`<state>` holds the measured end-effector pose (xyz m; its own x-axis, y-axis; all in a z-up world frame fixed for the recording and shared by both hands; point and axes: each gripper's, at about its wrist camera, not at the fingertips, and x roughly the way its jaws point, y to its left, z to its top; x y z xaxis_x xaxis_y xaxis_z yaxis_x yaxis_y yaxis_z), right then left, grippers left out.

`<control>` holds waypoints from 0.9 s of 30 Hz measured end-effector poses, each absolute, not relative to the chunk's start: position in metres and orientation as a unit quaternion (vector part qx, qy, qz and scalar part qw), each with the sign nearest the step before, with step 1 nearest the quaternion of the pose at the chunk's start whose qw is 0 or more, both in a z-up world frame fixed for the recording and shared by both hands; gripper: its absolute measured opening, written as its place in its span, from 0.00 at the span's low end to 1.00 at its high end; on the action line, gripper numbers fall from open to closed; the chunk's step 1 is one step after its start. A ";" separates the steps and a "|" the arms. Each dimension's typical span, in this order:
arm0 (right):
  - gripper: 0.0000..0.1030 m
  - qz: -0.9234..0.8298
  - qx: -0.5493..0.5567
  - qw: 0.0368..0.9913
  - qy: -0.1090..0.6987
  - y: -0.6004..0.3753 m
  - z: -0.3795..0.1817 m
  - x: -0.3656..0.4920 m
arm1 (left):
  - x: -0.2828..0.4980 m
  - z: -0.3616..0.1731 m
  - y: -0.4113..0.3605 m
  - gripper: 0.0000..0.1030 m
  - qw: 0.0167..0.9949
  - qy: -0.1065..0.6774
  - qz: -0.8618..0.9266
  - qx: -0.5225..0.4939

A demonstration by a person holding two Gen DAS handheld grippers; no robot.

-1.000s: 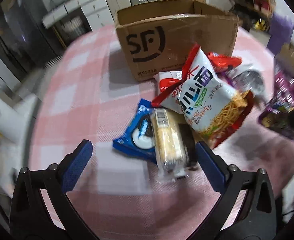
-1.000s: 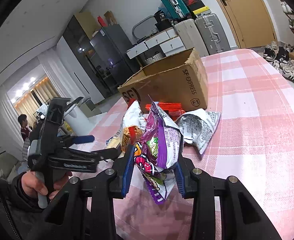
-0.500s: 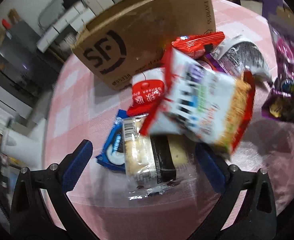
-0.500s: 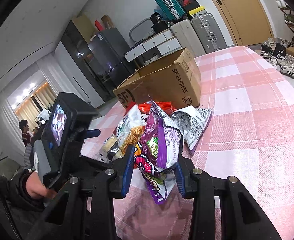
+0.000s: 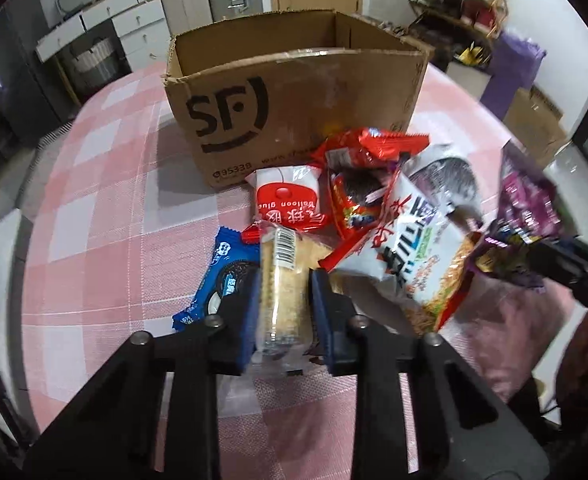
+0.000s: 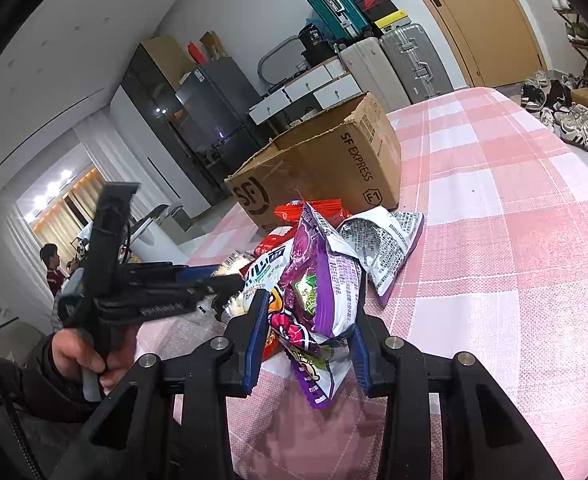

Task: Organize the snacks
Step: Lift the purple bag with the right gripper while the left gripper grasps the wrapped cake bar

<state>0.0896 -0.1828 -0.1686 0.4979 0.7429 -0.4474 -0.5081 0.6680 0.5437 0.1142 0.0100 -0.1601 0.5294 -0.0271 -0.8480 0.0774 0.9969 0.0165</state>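
Observation:
My left gripper (image 5: 284, 312) is shut on a clear-wrapped cake bar (image 5: 284, 280) at the front of a snack pile on the pink checked table (image 5: 106, 216). Beside it lie a blue cookie pack (image 5: 218, 276), a white and red noodle bag (image 5: 417, 248), a red and white packet (image 5: 288, 200) and a red pack (image 5: 357, 168). An open SF cardboard box (image 5: 294, 96) stands behind the pile. My right gripper (image 6: 307, 344) is shut on a purple snack bag (image 6: 317, 292), held above the table; the bag also shows in the left wrist view (image 5: 525, 208).
A silver and purple bag (image 6: 385, 248) lies right of the pile. The SF box (image 6: 325, 168) stands at the table's far side. Suitcases (image 6: 393, 64), a cabinet and a fridge line the wall. Shoes (image 6: 573, 120) lie on the floor to the right.
My left gripper has moved in and closed on the cake bar; it was open before. My right gripper still holds the purple bag, little moved.

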 end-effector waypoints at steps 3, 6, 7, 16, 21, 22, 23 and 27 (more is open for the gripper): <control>0.36 0.368 0.174 0.848 0.340 -0.183 -0.170 0.090 | 0.112 -0.158 0.016 0.21 0.873 0.487 -0.039 0.006; 0.36 0.368 0.174 0.848 0.340 -0.183 -0.170 0.090 | 0.108 -0.158 0.022 0.21 0.872 0.487 -0.043 -0.009; 0.36 0.368 0.175 0.847 0.340 -0.183 -0.170 0.090 | 0.108 -0.158 0.025 0.21 0.872 0.487 -0.043 -0.013; 0.36 0.363 0.176 0.848 0.343 -0.184 -0.173 0.092 | 0.097 -0.147 0.023 0.14 0.874 0.480 -0.068 -0.040; 0.36 0.358 0.180 0.849 0.344 -0.185 -0.175 0.094 | 0.089 -0.143 0.018 0.13 0.873 0.479 -0.080 -0.040; 0.36 0.358 0.180 0.849 0.344 -0.186 -0.174 0.094 | 0.088 -0.143 0.016 0.13 0.874 0.477 -0.080 -0.037; 0.36 0.358 0.180 0.849 0.344 -0.186 -0.174 0.094 | 0.087 -0.143 0.014 0.13 0.875 0.476 -0.079 -0.034; 0.36 0.360 0.179 0.849 0.343 -0.184 -0.174 0.093 | 0.087 -0.145 0.007 0.13 0.869 0.486 -0.093 -0.035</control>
